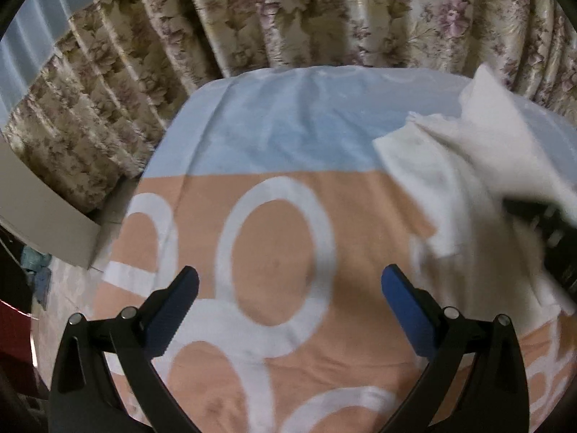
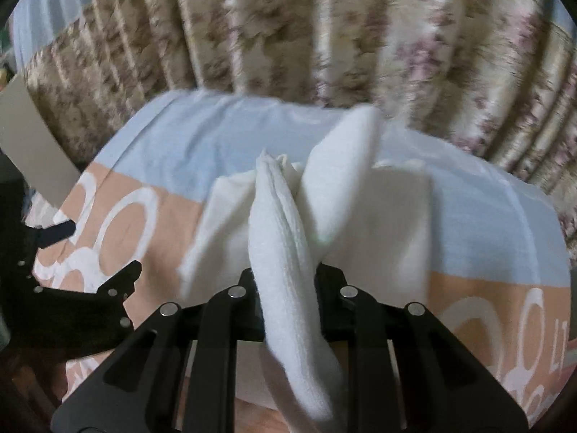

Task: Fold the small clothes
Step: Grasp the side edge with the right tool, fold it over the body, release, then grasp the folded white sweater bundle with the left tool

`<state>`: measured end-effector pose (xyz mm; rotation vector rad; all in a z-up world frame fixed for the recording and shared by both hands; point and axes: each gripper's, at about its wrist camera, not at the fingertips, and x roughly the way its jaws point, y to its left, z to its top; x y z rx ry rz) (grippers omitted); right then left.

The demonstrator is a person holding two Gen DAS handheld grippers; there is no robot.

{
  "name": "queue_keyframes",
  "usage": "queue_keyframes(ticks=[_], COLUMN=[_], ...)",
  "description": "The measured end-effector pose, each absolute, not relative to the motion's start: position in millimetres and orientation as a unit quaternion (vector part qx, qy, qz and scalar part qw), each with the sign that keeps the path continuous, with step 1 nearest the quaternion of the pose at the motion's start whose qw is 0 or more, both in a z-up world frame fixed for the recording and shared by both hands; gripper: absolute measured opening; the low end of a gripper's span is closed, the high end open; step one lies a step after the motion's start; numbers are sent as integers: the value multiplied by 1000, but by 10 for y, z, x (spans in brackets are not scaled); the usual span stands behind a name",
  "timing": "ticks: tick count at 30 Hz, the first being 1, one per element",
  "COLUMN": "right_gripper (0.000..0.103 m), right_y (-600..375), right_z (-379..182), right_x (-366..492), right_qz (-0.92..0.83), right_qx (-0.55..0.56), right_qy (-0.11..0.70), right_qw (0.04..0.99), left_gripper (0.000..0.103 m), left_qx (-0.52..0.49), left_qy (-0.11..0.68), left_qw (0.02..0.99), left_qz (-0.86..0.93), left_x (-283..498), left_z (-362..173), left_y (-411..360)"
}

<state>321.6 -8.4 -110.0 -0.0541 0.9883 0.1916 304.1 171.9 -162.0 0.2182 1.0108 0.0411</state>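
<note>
A small white garment [image 2: 285, 223] is bunched and lifted off the bed. My right gripper [image 2: 285, 281] is shut on a thick fold of it, with cloth hanging down on both sides of the fingers. In the left wrist view the same garment [image 1: 454, 180] hangs at the right, blurred, with the right gripper's black body [image 1: 551, 231] beside it. My left gripper [image 1: 288, 288] is open and empty, its blue-padded fingers spread over the bedsheet to the left of the garment. It also shows at the left edge of the right wrist view [image 2: 72, 288].
The bed is covered by a sheet [image 1: 281, 238] with a peach band bearing white rings and a pale blue band [image 1: 274, 133] farther off. A flowered curtain [image 1: 288, 11] hangs behind the bed. A grey board [image 1: 39, 216] stands at the left bedside.
</note>
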Motion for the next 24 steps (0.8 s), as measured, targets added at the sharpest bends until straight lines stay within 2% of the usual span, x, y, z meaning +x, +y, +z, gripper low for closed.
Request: queue_keyframes(ticks=[3,5,7,9,12,15,18,24], right_gripper=[19,28,42,51,55,67,68,66], right_y=[296,443,446,337,49,-371,-814,-1400], right_z=[-1374,-1471,-1453,-1319,-996,-738,-686,-1119], right_x=[3230,3185,3118,3038,2868,2730,2707,2843], right_qz=[83,89,110,145,195,218,192,140], right_qx=[-74,-100,-100,-71,-20,30,62,141], right_qy=[501,499,496,495,477,458,451,487], right_qw=[858,856,856,854,857,862,870,851], left_gripper=[101,101,101,101,102,102,102,102], left_qx=[115,111,100,93,79,60,27,34], left_qy=[490,493,492,490,483,478,480,482], left_qw=[864,862,865,867,872,876,875,862], left_qz=[27,25,18,13,-2,-22,-62,-150], left_x=[3028,3020,2989,2963,2906,2901,2910,2831], left_z=[-1688,-1708,-1681,-1636,-1508,-1387,-1265,-1159], left_y=[1761,1796,1809,1805,1773,1713,1576,969])
